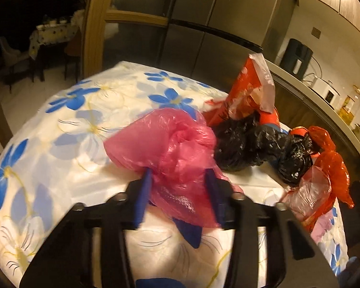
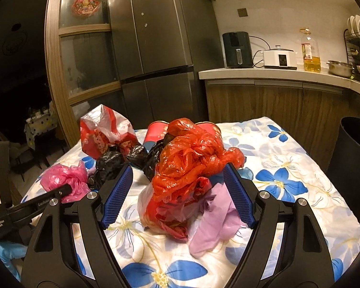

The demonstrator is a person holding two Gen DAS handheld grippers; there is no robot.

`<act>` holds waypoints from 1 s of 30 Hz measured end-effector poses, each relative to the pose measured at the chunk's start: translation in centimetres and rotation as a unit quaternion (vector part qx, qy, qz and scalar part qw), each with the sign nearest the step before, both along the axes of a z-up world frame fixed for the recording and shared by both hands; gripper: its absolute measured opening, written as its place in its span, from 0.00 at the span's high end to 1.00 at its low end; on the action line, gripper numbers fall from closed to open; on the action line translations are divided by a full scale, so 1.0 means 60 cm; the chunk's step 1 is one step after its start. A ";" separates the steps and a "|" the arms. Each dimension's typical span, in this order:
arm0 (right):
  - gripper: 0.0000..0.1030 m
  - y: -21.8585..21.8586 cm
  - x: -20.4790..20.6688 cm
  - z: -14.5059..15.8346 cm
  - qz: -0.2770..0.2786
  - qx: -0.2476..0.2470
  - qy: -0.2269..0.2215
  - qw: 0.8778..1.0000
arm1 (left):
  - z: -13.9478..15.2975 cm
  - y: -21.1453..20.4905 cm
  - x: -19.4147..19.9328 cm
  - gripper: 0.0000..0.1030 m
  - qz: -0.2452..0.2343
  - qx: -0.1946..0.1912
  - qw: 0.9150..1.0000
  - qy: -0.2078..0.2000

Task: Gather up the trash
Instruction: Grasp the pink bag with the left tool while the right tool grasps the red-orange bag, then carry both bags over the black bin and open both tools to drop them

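A: Where's the trash?

B: All on the table with the blue-flower cloth [image 2: 288,158]. The pink bag [image 1: 170,148] lies crumpled at the near left of the heap, and the left gripper [image 1: 177,187] has its blue pads against both sides of it, clenched on the plastic.

A: And the right one?

B: The right gripper [image 2: 177,192] stands released, jaws wide, straddling the orange-red bag [image 2: 192,158], which sits on top of a printed red-and-white bag and a lilac one [image 2: 216,218]. The pads aren't pressing it.

A: Anything else in the heap?

B: Crumpled black bags [image 2: 110,165] lie between the pink one and the orange-red one, with a red-and-white bag [image 2: 103,132] standing behind them. A dark bin [image 2: 355,158] stands beside the table's right edge
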State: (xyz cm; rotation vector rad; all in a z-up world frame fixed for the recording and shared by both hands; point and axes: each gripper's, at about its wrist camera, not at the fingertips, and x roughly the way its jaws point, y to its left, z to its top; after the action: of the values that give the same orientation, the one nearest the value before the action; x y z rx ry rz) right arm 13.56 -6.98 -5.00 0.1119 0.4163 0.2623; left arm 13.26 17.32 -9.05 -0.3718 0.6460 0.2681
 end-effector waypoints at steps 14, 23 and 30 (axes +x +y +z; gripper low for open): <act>0.85 0.009 0.046 -0.017 0.014 -0.001 0.035 0.999 | 0.029 -0.037 -0.024 0.90 -0.036 0.010 0.998 -0.042; 0.97 -0.035 0.022 0.022 -0.003 0.015 0.001 1.000 | 0.074 -0.067 -0.055 0.90 -0.038 0.035 0.995 -0.080; 0.97 -0.098 -0.013 0.068 -0.024 0.031 -0.030 0.999 | 0.098 -0.100 -0.068 0.90 -0.052 0.040 0.993 -0.099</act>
State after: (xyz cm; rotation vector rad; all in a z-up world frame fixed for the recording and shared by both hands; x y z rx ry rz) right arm 12.76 -12.88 -0.94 0.1744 0.3457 0.2303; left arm 9.17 11.32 -3.18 -0.2825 0.4559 0.1554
